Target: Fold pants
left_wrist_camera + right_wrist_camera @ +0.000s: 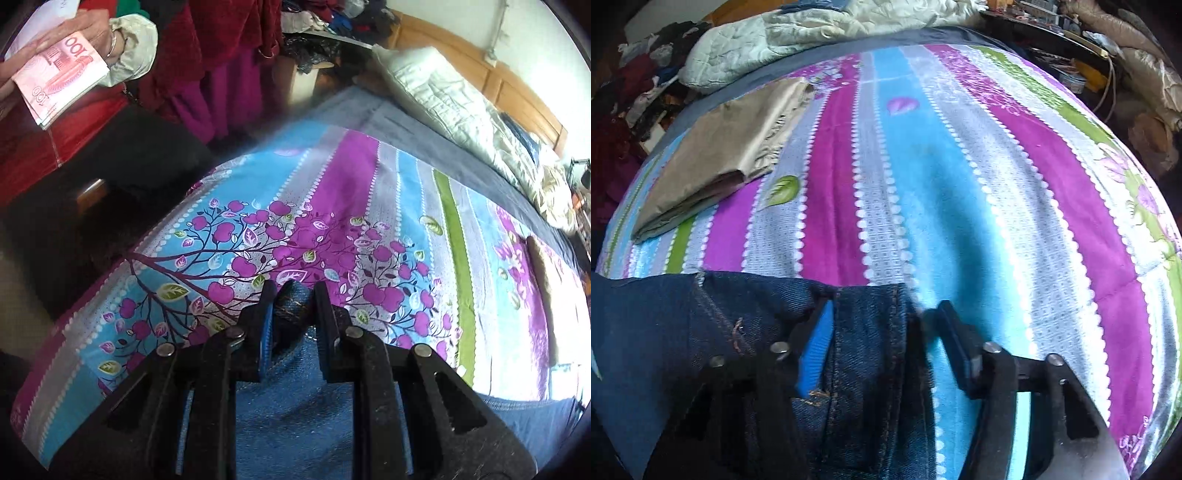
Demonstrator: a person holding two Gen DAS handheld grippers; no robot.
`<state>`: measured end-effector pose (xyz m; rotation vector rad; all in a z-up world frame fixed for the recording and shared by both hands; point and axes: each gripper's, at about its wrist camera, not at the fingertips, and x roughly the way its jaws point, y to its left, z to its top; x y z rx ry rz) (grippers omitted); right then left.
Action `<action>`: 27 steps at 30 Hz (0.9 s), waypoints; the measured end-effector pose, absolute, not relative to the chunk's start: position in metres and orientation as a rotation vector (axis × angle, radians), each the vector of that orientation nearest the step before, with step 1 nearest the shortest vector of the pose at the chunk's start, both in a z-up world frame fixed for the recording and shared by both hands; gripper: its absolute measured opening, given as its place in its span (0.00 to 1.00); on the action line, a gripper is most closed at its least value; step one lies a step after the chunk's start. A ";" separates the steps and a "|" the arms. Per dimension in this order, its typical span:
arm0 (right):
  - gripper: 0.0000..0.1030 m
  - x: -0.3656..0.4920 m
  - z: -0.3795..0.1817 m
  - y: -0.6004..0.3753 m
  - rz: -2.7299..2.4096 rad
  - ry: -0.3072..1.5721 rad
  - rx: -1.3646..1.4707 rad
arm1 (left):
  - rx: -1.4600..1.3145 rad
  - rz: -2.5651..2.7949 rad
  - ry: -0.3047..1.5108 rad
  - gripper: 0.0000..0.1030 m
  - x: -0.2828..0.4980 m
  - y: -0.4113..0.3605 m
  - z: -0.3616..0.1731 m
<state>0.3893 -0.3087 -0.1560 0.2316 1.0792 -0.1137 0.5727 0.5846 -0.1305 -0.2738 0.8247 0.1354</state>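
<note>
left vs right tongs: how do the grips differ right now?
Left tongs are shut on a bunched fold of the jeans; right tongs stand wide open, the denim edge loose between them. Left pads are mostly hidden; the right's blue pads are exposed. Both are over the striped bedspread.

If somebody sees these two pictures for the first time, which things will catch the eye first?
The striped bedcover with purple blossoms fills both views. Dark blue jeans lie at its near edge, a bunch pinched in the left gripper; the right gripper straddles the denim, jaws apart. A hand at upper left holds pink banknotes.
</note>
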 end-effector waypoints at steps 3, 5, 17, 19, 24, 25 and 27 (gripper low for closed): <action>0.32 0.388 -0.157 -0.300 -0.101 1.069 0.201 | -0.301 0.154 0.824 0.20 0.572 0.586 -0.133; 0.28 0.383 -0.150 -0.295 -0.109 1.045 0.170 | -0.322 0.158 0.814 0.19 0.569 0.587 -0.132; 0.23 0.246 -0.015 -0.237 -0.119 0.798 0.160 | -0.476 0.002 0.579 0.20 0.459 0.621 -0.076; 0.22 0.204 -0.001 -0.230 -0.130 0.785 0.186 | -0.501 -0.023 0.537 0.20 0.425 0.633 -0.068; 0.22 0.106 -0.002 -0.230 -0.168 0.805 0.256 | -0.582 -0.065 0.475 0.19 0.310 0.680 -0.070; 0.22 0.087 -0.009 -0.232 -0.180 0.816 0.283 | -0.588 -0.063 0.475 0.18 0.296 0.685 -0.073; 0.22 0.057 -0.031 -0.235 -0.200 0.853 0.336 | -0.600 -0.055 0.467 0.01 0.253 0.701 -0.088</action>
